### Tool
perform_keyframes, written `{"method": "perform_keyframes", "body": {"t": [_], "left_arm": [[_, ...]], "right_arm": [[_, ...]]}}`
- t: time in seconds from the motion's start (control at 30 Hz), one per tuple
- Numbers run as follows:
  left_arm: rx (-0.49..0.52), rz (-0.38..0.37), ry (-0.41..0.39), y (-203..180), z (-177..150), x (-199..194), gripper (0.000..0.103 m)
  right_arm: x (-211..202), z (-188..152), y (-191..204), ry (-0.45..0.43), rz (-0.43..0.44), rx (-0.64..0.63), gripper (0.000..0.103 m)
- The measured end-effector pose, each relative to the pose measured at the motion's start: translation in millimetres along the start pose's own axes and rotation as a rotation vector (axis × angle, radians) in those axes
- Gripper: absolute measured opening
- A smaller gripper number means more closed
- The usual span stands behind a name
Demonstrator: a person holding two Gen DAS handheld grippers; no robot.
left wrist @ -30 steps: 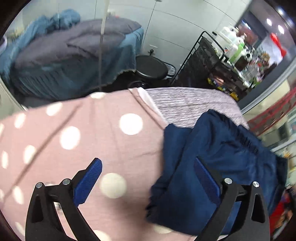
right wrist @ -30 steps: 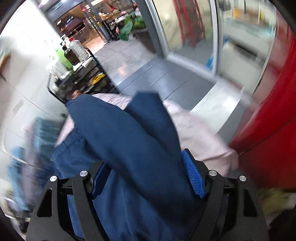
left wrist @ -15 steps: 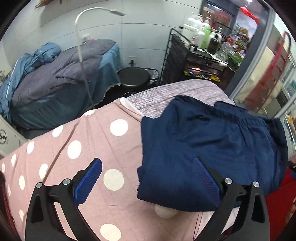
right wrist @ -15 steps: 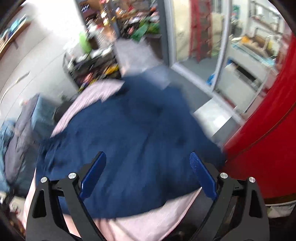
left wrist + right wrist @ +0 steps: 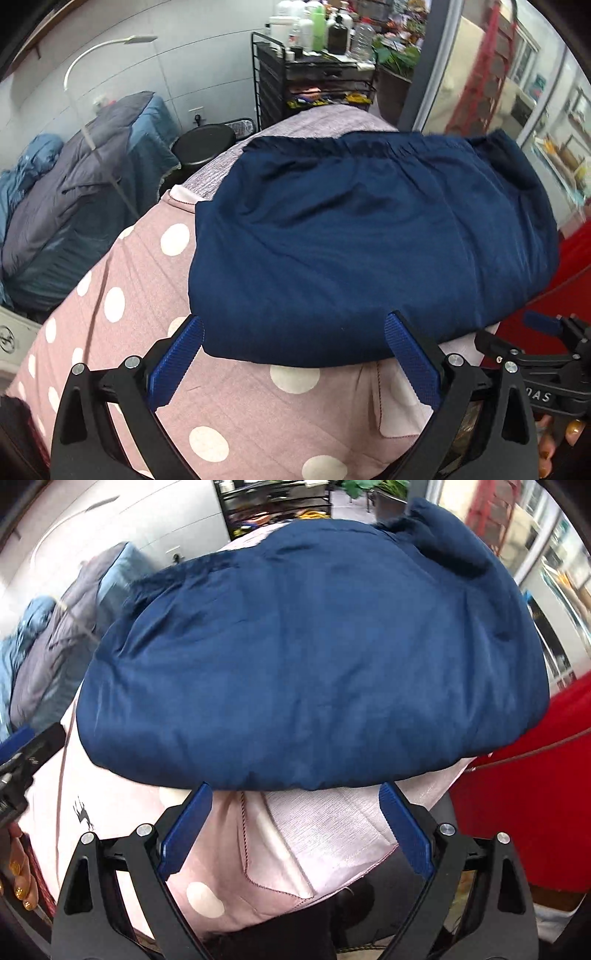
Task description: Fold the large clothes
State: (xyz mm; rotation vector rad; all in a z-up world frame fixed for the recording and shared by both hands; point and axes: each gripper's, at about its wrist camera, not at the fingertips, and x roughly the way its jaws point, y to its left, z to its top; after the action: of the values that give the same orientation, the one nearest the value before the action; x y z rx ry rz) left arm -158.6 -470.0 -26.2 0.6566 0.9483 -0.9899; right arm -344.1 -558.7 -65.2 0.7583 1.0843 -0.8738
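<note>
Left gripper [image 5: 293,349]: jaws spread wide, empty; blue pads hovering over near edge of garment, pressing on nothing.
Right gripper [image 5: 295,821]: jaws wide apart, empty; pads just short of garment's near hem, pink cloth showing between them.
Hands: painted fingernails of right hand [image 5: 557,439] at far right edge of left wrist view; fingers of left hand [image 5: 18,871] at left edge of right wrist view, nails painted gold.
Navy shorts [image 5: 369,236]: folded, lying flat on pink cover, gathered elastic waistband along far edge, smooth fold at near edge; released, touched by neither gripper.
Polka-dot cover [image 5: 140,295]: pink with white dots, spread over table under shorts, reaching left and near; hemmed corner hanging at near right.
Striped cloth [image 5: 325,122]: pale mauve, beyond shorts at far end.
Black stool [image 5: 203,142]: far left of table end.
Bedding pile [image 5: 74,177]: grey and blue, far left against wall.
Black rack [image 5: 314,81]: far centre, bottles on top.
Red surface [image 5: 528,812]: right, close beside table.
</note>
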Motion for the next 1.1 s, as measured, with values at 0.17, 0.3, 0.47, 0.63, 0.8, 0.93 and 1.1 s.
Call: {"method": "perform_keyframes", "body": {"t": [0.17, 0.3, 0.47, 0.63, 0.8, 0.93, 1.1], "left_arm": [[0.041, 0.038, 0.032, -14.9, -5.4, 3.2, 0.097], [0.055, 0.04, 0.062, -18.9, -9.1, 6.7, 0.097], [0.068, 0.04, 0.076, -22.8, -12.2, 9.0, 0.097], [0.06, 0.029, 0.093, -22.3, -13.3, 12.2, 0.097], [0.064, 0.023, 0.106, -24.7, -13.6, 15.2, 0.097], [0.058, 0.006, 0.117, -25.1, -13.8, 16.7, 0.097], [0.058, -0.015, 0.085, -27.5, -15.7, 13.9, 0.097]], "right_arm": [[-5.3, 2.7, 6.1, -0.008, -0.053, -0.027, 0.091], [-6.0, 2.4, 1.6, 0.002, -0.077, -0.031, 0.091], [-4.5, -1.2, -5.0, 0.009, -0.077, -0.012, 0.091], [-5.1, -0.7, -6.4, 0.005, -0.079, -0.01, 0.091], [-5.5, -0.5, -5.2, 0.001, -0.093, -0.024, 0.091], [-6.8, 1.1, -4.0, -0.005, -0.099, -0.033, 0.091], [-8.1, 0.1, -3.6, -0.009, -0.107, -0.036, 0.091]]}}
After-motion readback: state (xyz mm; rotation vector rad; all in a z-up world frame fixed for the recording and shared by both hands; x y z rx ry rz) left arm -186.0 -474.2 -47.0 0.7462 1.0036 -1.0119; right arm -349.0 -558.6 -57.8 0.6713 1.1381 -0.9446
